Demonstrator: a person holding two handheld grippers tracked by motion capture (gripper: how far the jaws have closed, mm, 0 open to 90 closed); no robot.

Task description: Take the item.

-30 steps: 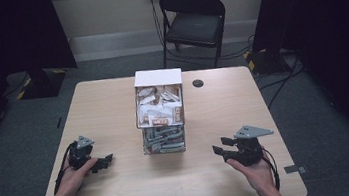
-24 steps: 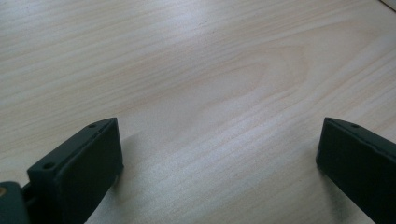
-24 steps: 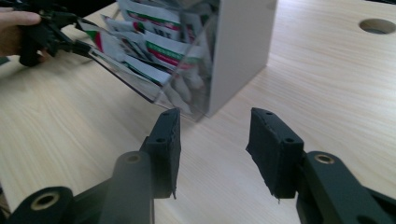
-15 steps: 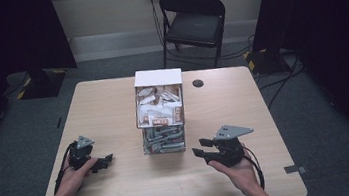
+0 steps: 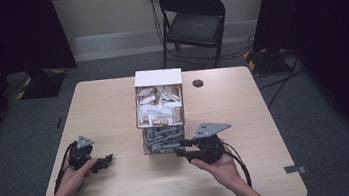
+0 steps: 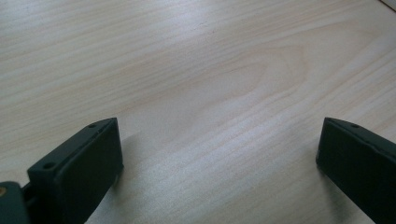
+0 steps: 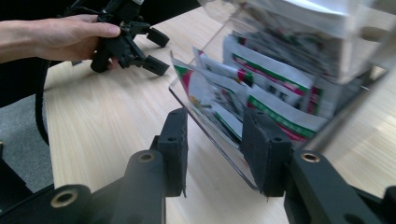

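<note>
Counter (image 5: 113,110): light wood, carrying a clear box.
Clear box (image 5: 161,110): mid-counter, white-topped, packed with paper packets (image 7: 280,107).
Right gripper (image 5: 184,147): fingers part-open, straddling the box's lower front wall, gripping nothing.
Left gripper (image 5: 104,161): fingers wide apart, empty, on bare counter.

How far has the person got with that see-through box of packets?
Done: nothing looks taken out; the packets all sit inside the clear box on the table. In hand: the right gripper has reached the box's front, its jaws open either side of the clear front edge, not yet squeezing. The left gripper rests open over bare wood, apart from the box. Left: probably gripping and pulling out a packet.
</note>
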